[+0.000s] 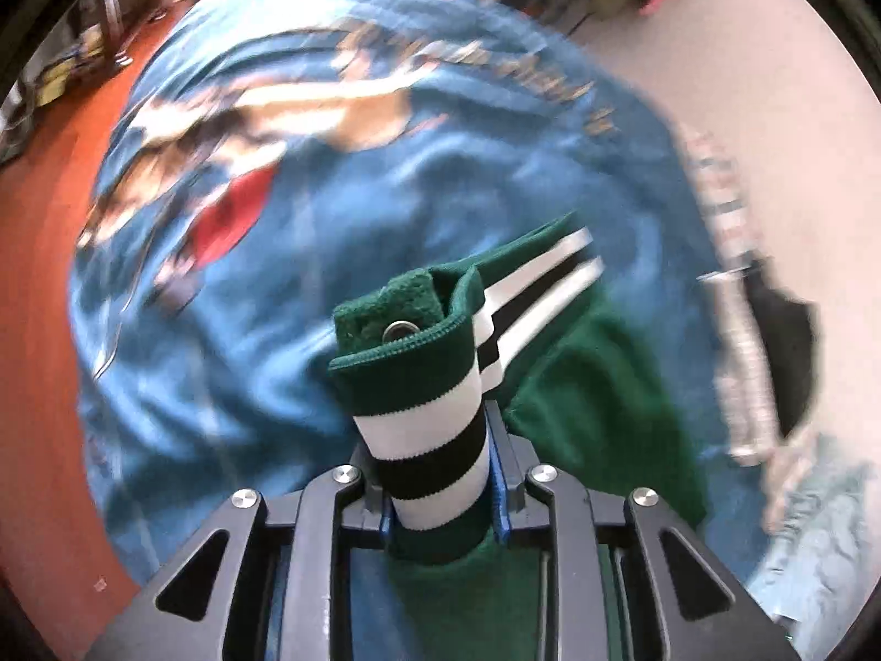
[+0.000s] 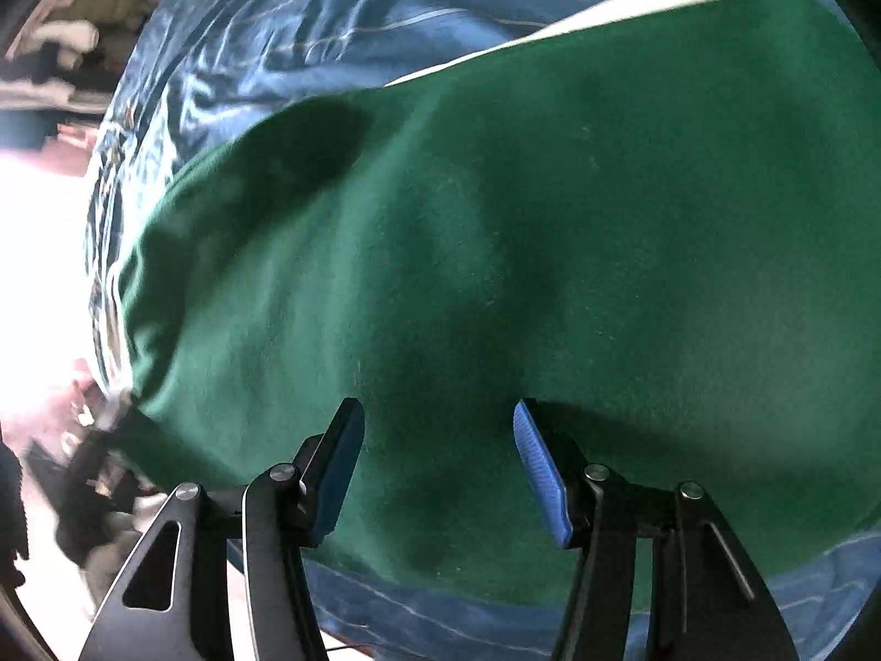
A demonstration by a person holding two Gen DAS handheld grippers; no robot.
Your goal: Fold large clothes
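Note:
A dark green jacket (image 2: 495, 253) lies spread on a blue printed bedspread (image 1: 286, 231). My left gripper (image 1: 435, 462) is shut on the jacket's ribbed band (image 1: 424, 429), striped green, white and black, with a metal snap (image 1: 397, 329) showing above the fingers. The band is lifted above the bed; green cloth (image 1: 594, 385) hangs to its right. My right gripper (image 2: 438, 413) is open and empty, its blue pads (image 2: 537, 468) hovering close over the flat green cloth. A white sleeve or stripe (image 2: 633, 5) runs along the jacket's far edge.
The blue bedspread (image 2: 264, 44) covers the bed under the jacket. An orange-red wooden floor (image 1: 49, 286) lies left of the bed. Dark and light clothes (image 1: 771, 363) sit at the bed's right edge. Piled garments (image 2: 60, 49) lie at the far left of the right wrist view.

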